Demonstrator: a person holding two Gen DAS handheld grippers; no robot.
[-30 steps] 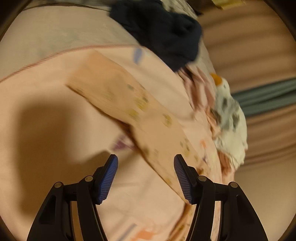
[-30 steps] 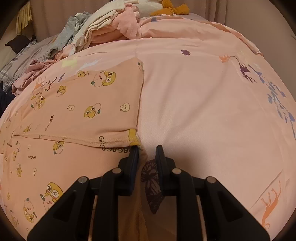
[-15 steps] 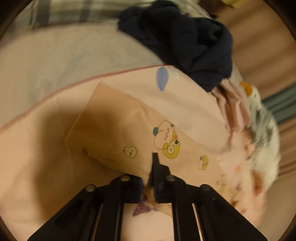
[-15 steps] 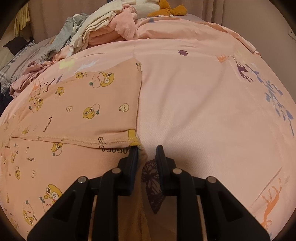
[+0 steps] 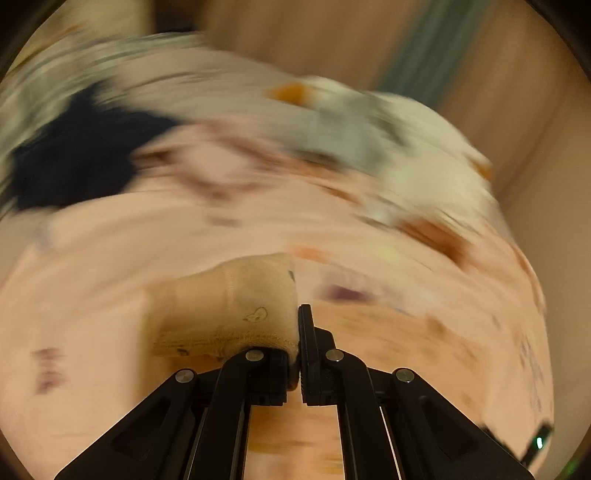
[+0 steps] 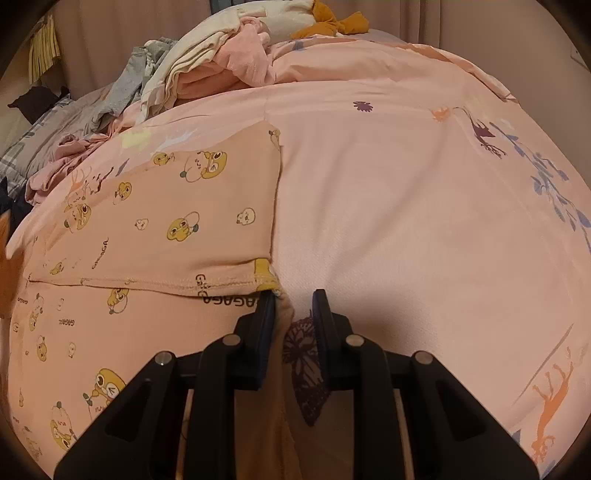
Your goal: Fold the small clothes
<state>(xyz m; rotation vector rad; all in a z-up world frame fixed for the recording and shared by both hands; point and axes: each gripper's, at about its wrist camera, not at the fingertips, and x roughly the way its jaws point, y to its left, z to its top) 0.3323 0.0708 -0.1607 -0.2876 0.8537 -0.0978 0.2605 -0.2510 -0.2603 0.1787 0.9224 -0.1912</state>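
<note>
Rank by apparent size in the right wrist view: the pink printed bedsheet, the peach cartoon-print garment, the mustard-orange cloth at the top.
1. Pink printed bedsheet, largest.
2. Peach cartoon-print garment.
3. Mustard-orange cloth, smallest, though it lies farthest from the camera, so its true size is unsure.

Both hand-held grippers low, jaws drawn in.
Left hand-held gripper (image 5: 298,345): jaws pinched together on a cloth hem, view motion-blurred. Right hand-held gripper (image 6: 293,321): jaws narrowly parted, a fabric edge between them; contact with both pads unclear.
</note>
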